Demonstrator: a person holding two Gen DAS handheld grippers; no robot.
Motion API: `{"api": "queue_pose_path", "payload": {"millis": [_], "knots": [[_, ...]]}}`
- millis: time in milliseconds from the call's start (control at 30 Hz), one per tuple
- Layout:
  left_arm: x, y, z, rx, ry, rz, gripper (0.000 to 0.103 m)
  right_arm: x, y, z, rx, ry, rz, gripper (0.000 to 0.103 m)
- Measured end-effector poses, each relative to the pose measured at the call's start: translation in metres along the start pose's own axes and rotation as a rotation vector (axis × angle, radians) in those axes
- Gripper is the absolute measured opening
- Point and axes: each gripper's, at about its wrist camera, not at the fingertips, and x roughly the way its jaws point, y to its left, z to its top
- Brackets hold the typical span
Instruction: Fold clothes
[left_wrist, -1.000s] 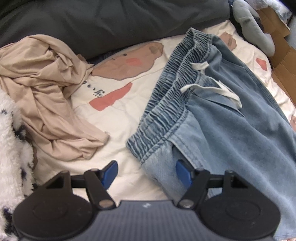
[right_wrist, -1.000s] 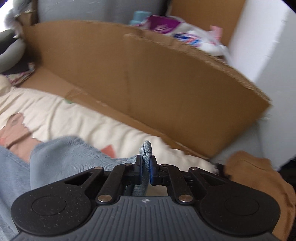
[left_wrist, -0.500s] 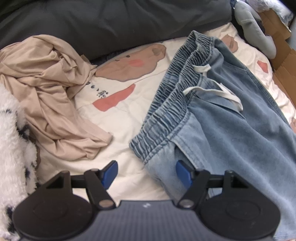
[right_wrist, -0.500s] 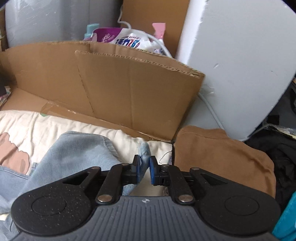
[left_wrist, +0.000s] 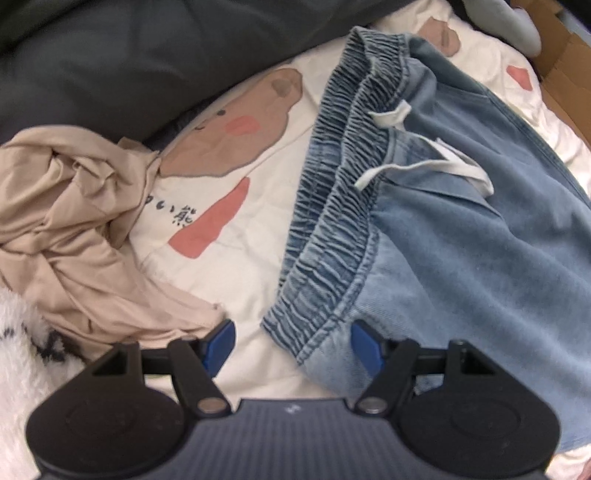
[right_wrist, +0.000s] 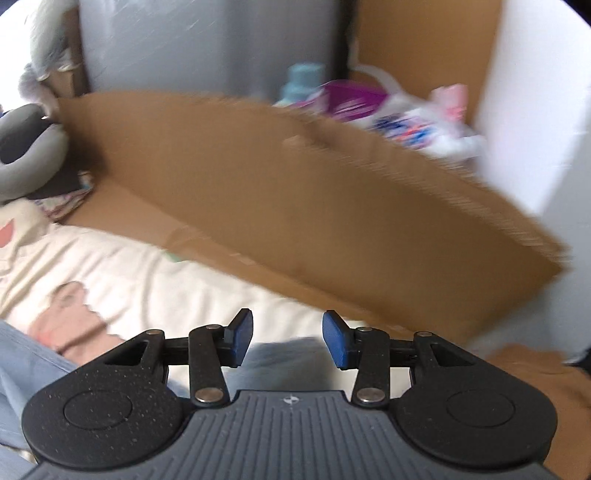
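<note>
Dark characters are showing on the cream bedsheet, printed between a brown bear face and a coral patch; the last one reads 熊, the rest are too small to make out. A purple-and-white printed bag is sitting behind the cardboard, its lettering blurred beyond reading.

The denim shorts are lying on the right half of the sheet, their elastic waistband gathered in tight ruffles and running diagonally toward the left gripper. A flat white drawstring is trailing loose across the front. That gripper is hovering with its blue pads wide apart, the near corner of the waistband lying between them without being pressed.

A crumpled beige garment, thin and silky-looking, is heaped to the left, just beside the left pad. A fluffy white throw with dark marks is poking in at the lower-left edge, and a dark grey pillow is filling the top.

The right gripper has just been opening; its pads are standing apart with a blurred fold of blue denim below and between them, not pinched. A curved corrugated cardboard sheet is walling off the bed's far edge, a grey plush toy is resting at the left, and a brown cloth is lying at the lower right.
</note>
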Motion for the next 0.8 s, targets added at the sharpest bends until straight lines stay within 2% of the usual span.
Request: {"api": "queue_pose_path", "payload": {"millis": [200, 367, 567, 700, 800], "knots": [[0.01, 0.01, -0.009, -0.103, 0.009, -0.048, 0.072, 0.022, 0.062, 0.014, -0.08, 0.01, 0.105, 0.049], [0.021, 0.02, -0.016, -0.168, 0.005, -0.086, 0.072, 0.039, 0.121, 0.043, -0.138, 0.011, 0.21, 0.049], [0.012, 0.025, -0.029, -0.237, -0.037, -0.124, 0.07, 0.051, 0.209, 0.083, -0.254, 0.026, 0.366, 0.049], [0.0, 0.032, -0.044, -0.306, -0.085, -0.152, 0.066, 0.057, 0.266, 0.106, -0.302, 0.081, 0.404, 0.049], [-0.008, 0.036, -0.057, -0.37, -0.137, -0.144, 0.062, 0.056, 0.31, 0.115, -0.352, 0.102, 0.437, 0.049]]}}
